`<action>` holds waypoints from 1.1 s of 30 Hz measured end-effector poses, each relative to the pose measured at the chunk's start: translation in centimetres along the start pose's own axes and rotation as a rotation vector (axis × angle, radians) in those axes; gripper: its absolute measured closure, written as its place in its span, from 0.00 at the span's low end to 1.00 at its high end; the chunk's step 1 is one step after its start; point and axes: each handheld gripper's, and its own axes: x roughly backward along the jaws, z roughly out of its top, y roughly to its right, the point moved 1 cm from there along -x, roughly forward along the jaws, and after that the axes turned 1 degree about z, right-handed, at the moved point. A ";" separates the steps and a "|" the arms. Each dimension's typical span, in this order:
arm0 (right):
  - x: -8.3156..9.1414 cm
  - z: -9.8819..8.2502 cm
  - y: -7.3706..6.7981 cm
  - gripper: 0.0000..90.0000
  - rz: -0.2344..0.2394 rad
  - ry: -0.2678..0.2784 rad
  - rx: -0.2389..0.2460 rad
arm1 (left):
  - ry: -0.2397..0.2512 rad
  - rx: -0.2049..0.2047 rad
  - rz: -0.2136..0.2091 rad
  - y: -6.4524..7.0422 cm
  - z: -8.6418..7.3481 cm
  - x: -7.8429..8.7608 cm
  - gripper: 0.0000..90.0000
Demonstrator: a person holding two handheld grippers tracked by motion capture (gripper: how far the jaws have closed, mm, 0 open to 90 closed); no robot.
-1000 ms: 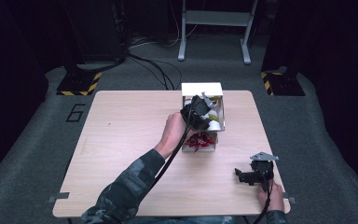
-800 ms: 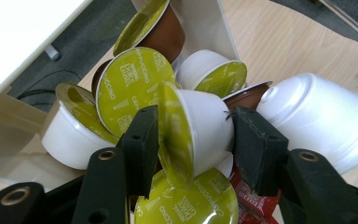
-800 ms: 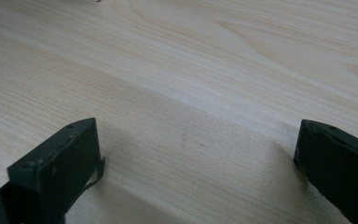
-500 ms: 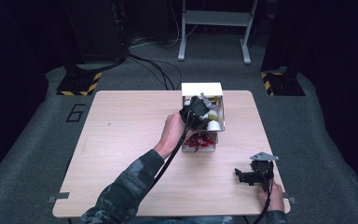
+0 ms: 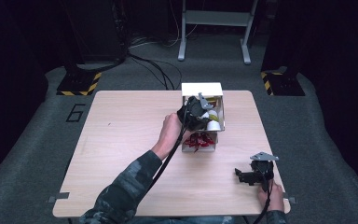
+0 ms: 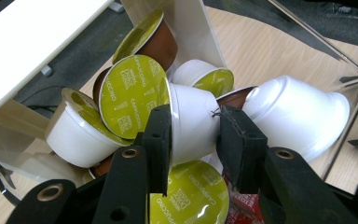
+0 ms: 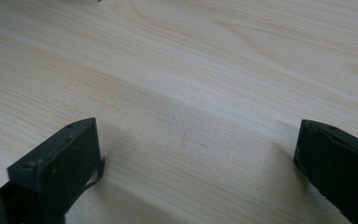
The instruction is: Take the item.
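Left gripper (image 6: 193, 133) is clamped across a white capsule (image 6: 191, 122) lying sideways in the box (image 6: 189, 23), lid leftward.

One white compartment box (image 5: 202, 88) stands on one wooden table (image 5: 121, 140). Inside the box, the left gripper view shows about eight coffee capsules: five white-bodied (image 6: 193, 123) and three brown-bodied (image 6: 161, 44), though some are partly hidden. In front of the capsules, still in the box, lies one heap of red items (image 5: 198, 141), too small to count.
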 end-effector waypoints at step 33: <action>0.0 0.0 0.0 0.00 0.000 0.000 0.000 | 0.129 -0.021 -0.026 -0.8 -0.5 4.5 0.72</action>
